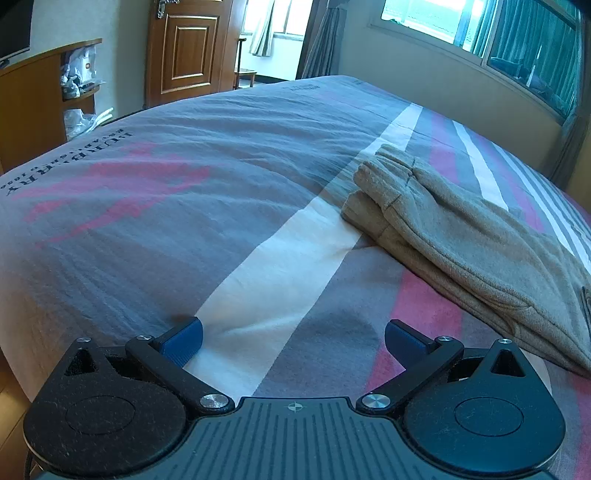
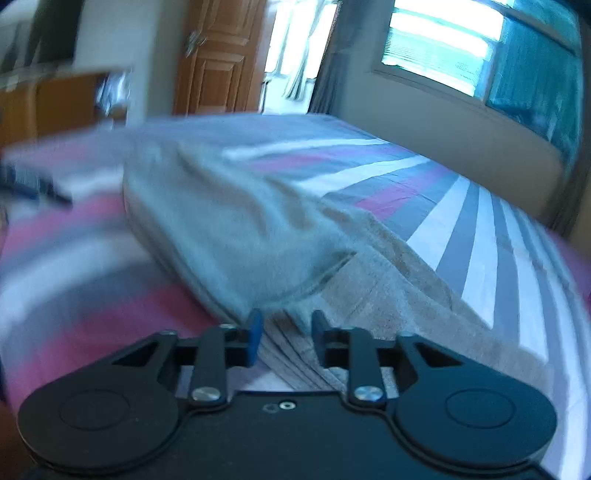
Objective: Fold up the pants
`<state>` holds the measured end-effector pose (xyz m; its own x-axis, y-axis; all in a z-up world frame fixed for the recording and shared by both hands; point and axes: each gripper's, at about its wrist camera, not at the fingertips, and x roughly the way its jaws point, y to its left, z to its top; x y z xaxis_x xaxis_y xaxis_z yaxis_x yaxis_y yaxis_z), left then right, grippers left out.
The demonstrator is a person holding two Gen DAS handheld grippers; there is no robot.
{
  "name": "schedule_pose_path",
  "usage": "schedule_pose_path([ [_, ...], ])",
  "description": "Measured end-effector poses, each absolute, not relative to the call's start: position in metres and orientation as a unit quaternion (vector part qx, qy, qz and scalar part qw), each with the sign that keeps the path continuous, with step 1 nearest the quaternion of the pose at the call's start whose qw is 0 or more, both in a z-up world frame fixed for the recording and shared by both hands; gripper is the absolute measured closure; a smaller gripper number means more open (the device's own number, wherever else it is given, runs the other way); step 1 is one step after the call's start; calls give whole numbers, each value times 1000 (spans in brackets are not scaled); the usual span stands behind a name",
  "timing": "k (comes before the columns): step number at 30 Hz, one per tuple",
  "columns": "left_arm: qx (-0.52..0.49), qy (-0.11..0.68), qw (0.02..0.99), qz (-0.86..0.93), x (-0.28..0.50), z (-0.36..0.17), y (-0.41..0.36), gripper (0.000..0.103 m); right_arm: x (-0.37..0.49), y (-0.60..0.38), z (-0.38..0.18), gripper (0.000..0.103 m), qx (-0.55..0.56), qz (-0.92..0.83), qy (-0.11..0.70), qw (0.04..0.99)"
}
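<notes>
Beige fleece pants lie folded lengthwise on the striped bedspread, right of centre in the left wrist view. My left gripper is open and empty, low over the bedspread, apart from the pants. In the blurred right wrist view the pants fill the centre, their ribbed waistband end lying between my right gripper's fingers. The right jaws stand partly closed with a gap; I cannot tell whether they pinch the fabric.
The bed has grey, white and pink stripes. A wooden door and a shelf unit with bags stand beyond its far left side. A wall with windows runs along the right.
</notes>
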<state>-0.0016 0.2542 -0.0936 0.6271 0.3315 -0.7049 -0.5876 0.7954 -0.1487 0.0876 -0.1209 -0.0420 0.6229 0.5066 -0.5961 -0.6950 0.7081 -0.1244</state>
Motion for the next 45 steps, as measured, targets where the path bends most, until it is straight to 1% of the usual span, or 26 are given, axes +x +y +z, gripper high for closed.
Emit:
schedule_pose_path([
  [2,-182,348,882,260,0,-94,253,0,89,-123,-36,84,-159,328,263,893],
  [7,-182,349,882,259,1,-94,253,0,97,-111,-47,83,-179,334,292,878],
  [11,-183,348,882,260,2,-95,253,0,100,-115,-48,84,-146,323,301,885],
  [12,-181,350,882,260,2,-95,253,0,101,-112,-50,82,-156,318,304,884],
  [14,-176,353,881,261,3,-96,252,0,100,-107,-54,75,-179,319,308,878],
  [15,-175,354,881,261,4,-96,252,0,100,-104,-57,74,-195,316,309,876],
  [16,-175,354,881,260,4,-95,252,0,100,-103,-60,76,-204,312,303,877],
  [17,-176,353,881,260,3,-95,252,0,101,-104,-59,90,-199,309,302,880],
  [18,-177,352,882,260,4,-95,252,0,103,-106,-58,93,-188,304,305,883],
  [21,-178,353,881,260,4,-96,252,0,106,-115,-49,95,-152,289,296,898],
  [23,-174,354,882,259,5,-96,251,0,102,-119,-39,95,-135,302,275,903],
  [26,-171,356,882,259,6,-96,250,0,96,-116,-30,95,-145,318,251,903],
  [30,-169,357,882,258,7,-96,250,0,105,-108,-53,94,-149,333,300,882],
  [33,-169,357,882,258,7,-96,249,0,102,-102,-66,94,-170,339,303,874],
  [34,-168,357,882,259,7,-96,250,0,103,-103,-63,91,-168,339,301,875],
  [35,-167,358,881,259,7,-96,249,0,102,-104,-60,85,-169,338,295,877],
  [36,-165,358,881,259,6,-96,249,0,99,-106,-57,84,-173,335,286,881],
  [38,-164,359,882,259,7,-96,248,0,94,-111,-49,75,-174,334,268,887],
  [40,-162,361,881,259,7,-96,247,0,92,-112,-48,75,-177,336,269,885],
  [45,-163,360,882,257,8,-95,248,0,88,-100,-56,71,-199,337,275,878],
])
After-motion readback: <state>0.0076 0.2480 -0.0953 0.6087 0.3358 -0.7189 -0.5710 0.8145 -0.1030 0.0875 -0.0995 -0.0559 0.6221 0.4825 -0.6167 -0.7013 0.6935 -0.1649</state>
